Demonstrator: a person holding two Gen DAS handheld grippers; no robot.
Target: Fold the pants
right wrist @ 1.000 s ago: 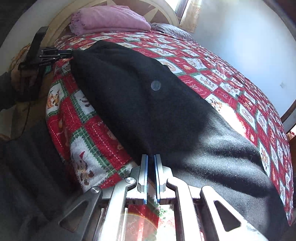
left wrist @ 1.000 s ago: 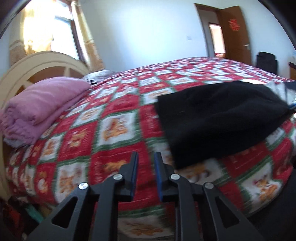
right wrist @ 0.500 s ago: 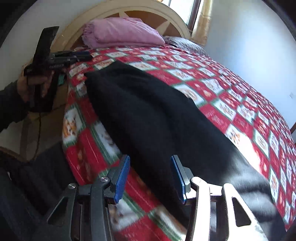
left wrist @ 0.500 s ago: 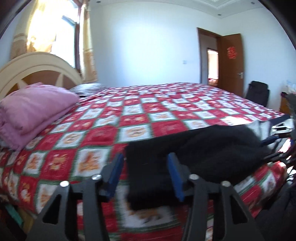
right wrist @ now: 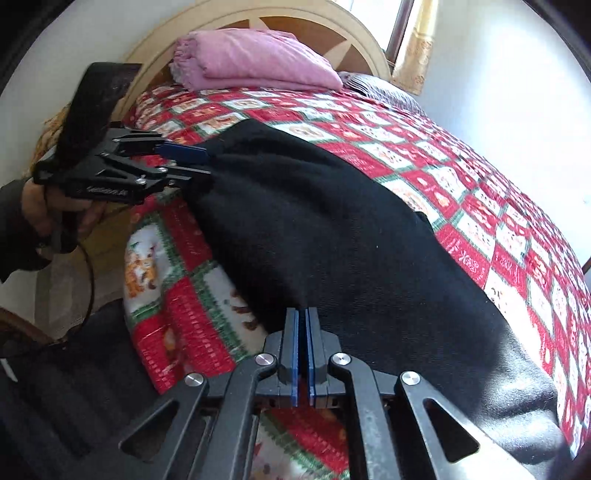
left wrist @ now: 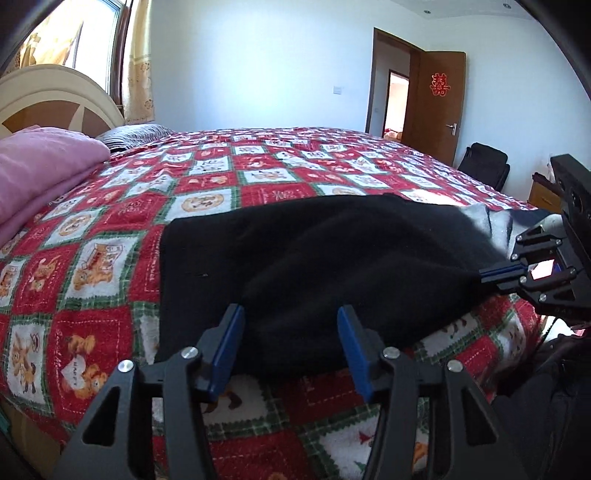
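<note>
Black pants (left wrist: pixel 314 254) lie along the near edge of the bed; they also show in the right wrist view (right wrist: pixel 332 229). My left gripper (left wrist: pixel 291 343) is open, its blue pads on either side of the pants' near edge. It appears in the right wrist view (right wrist: pixel 188 162) at the pants' far end. My right gripper (right wrist: pixel 303 332) is shut on the pants' near edge. In the left wrist view it (left wrist: pixel 487 275) pinches the right end of the pants.
The bed carries a red, white and green patterned quilt (left wrist: pixel 229 192). A folded pink blanket (left wrist: pixel 40 173) lies by the cream headboard (right wrist: pixel 295 22). An open brown door (left wrist: pixel 439 107) and a dark bag (left wrist: pixel 484 166) stand at the far wall.
My right gripper opened half a second ago and has shut again on the pants' edge. My left gripper opened wide and moved in around the pants' other end.
</note>
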